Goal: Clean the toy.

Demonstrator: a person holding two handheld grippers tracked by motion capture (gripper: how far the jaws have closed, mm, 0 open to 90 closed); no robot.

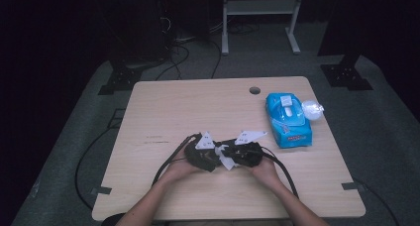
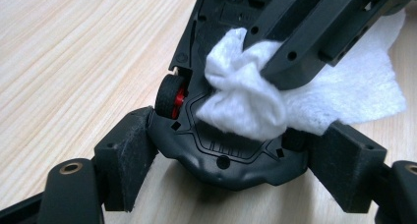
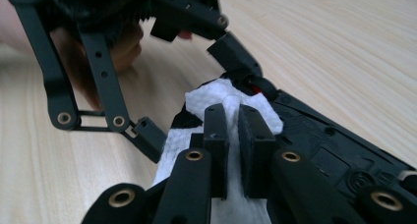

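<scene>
Two claws are working: our left claw (image 2: 231, 150) is gripping the toy car (image 2: 231, 155), our right claw (image 3: 233, 135) is pinching the wipe (image 2: 246, 106). We should be rubbing gently.

A dim lab or studio — a lone wooden table (image 1: 163, 107), floor cables (image 1: 178, 57), metal stand bases (image 1: 116, 80) around it.

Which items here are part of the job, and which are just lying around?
In use:
- left hand-held gripper, clamped on the black toy car, held underside up
- right hand-held gripper, pinching a white wipe against the car's underside

Lying about:
- blue wipes pack, far right of the table
- crumpled white wad beside the pack
</scene>
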